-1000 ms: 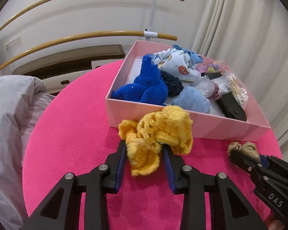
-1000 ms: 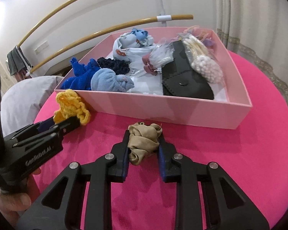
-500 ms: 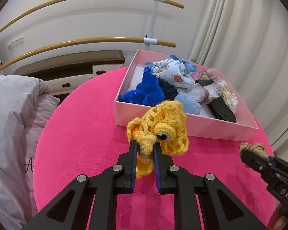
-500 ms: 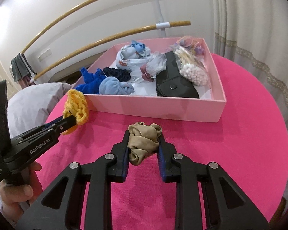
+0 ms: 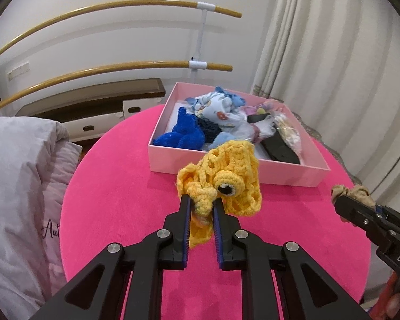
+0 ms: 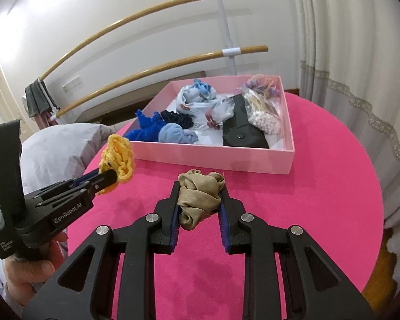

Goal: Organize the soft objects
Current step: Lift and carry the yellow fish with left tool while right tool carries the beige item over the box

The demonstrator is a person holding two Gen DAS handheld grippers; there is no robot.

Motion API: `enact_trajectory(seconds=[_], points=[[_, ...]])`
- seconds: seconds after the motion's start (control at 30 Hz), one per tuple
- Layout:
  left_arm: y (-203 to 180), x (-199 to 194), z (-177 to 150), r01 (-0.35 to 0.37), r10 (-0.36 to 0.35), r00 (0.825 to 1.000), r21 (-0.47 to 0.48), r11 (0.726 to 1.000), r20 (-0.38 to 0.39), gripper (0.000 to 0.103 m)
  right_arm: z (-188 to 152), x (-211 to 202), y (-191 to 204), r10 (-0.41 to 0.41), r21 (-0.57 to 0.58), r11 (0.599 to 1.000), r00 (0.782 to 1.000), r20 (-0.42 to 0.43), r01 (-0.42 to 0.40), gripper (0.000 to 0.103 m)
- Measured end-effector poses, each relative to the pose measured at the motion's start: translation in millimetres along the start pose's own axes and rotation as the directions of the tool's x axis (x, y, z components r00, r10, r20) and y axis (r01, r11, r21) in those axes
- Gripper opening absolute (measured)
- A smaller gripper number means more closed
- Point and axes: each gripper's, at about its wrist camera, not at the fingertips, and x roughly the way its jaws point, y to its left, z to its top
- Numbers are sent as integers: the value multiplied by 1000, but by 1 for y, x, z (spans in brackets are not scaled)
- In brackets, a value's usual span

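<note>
Our left tongs (image 5: pixel 201 203) pinch the yellow crochet piece (image 5: pixel 226 178) by one small fold, and our right tongs (image 6: pixel 199 192) pinch the tan scrunchie (image 6: pixel 200 196), both on the near side of the pink box (image 6: pixel 216 157). That thin grip could slip. Only the left view shows the crochet's eye.

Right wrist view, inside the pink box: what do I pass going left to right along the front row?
Blue knit → light blue bundle → black pouch → bag of cotton balls, all in the pink box.
</note>
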Motion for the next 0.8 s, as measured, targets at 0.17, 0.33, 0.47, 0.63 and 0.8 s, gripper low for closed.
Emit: enact_trajectory(seconds=[0.17, 0.33, 0.47, 0.63, 0.8], points=[[-9, -36, -3, -17, 16, 999, 21, 1000, 31, 12, 0, -23, 3, 8, -9, 1000, 999, 34, -8, 23], [-18, -77, -6, -33, 30, 997, 38, 999, 77, 12, 2, -42, 9, 8, -24, 1000, 997, 71, -6, 23], [-24, -106, -8, -28, 22, 993, 51, 998, 112, 12, 4, -52, 13, 12, -32, 999, 996, 93, -9, 23], [-25, -134, -10, -26, 18, 990, 56, 998, 143, 12, 9, -58, 17, 17, -43, 999, 994, 111, -12, 23], [-25, -146, -9, -27, 18, 988, 54, 998, 155, 12, 13, -62, 19, 22, -52, 999, 992, 124, -16, 23]])
